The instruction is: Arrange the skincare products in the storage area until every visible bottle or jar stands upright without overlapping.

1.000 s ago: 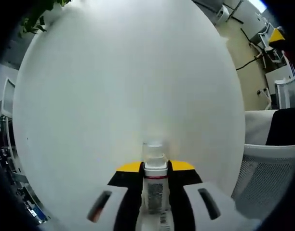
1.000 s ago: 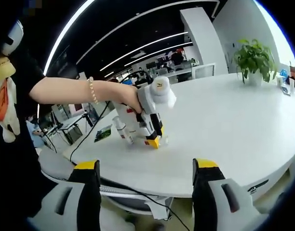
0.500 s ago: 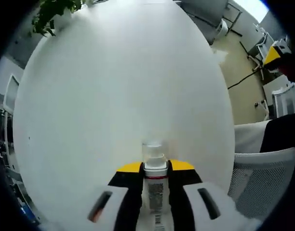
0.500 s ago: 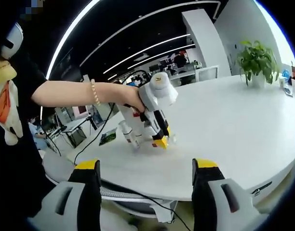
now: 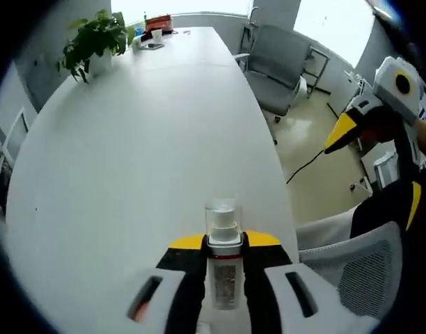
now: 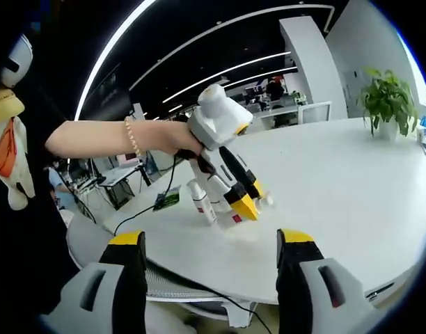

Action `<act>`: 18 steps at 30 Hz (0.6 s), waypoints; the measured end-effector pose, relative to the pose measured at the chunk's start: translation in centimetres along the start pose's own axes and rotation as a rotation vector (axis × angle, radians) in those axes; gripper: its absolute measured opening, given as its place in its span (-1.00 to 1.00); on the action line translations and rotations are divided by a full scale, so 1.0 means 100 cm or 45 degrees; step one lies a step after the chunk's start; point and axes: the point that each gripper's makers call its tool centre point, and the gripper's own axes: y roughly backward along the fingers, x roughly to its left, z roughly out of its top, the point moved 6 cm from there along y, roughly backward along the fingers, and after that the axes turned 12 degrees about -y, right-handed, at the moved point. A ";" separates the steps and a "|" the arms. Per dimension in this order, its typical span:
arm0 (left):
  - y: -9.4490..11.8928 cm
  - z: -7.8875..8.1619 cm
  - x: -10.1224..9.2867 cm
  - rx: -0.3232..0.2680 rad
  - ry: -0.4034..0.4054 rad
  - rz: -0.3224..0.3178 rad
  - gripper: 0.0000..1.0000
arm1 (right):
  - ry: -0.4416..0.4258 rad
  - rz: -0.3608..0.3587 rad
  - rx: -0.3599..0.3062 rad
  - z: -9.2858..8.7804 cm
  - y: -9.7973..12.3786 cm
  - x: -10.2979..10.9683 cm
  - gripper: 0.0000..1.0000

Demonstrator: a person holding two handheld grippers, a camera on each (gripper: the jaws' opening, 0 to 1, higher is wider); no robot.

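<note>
My left gripper is shut on a small white bottle with a clear cap and a red band, which stands up between the yellow-tipped jaws. In the right gripper view a hand holds that left gripper tilted above the white table, the bottle's clear cap poking out past its tips. A second white bottle stands on the table just behind it. My right gripper hangs open off the table's near edge, nothing between its jaws; it also enters the left gripper view as the right gripper.
A potted plant and a few small items sit at the far end of the long white table. A grey chair stands beside it, a mesh chair close by. The person's arm reaches in from the left.
The left gripper has lifted and tipped up with the bottle still held, so its view now looks along the table to the plant. The right gripper has stayed open and nearly still.
</note>
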 end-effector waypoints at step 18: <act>0.093 -0.010 -0.047 -0.622 0.216 0.029 -0.51 | 0.092 0.157 0.063 0.017 -0.038 0.024 0.44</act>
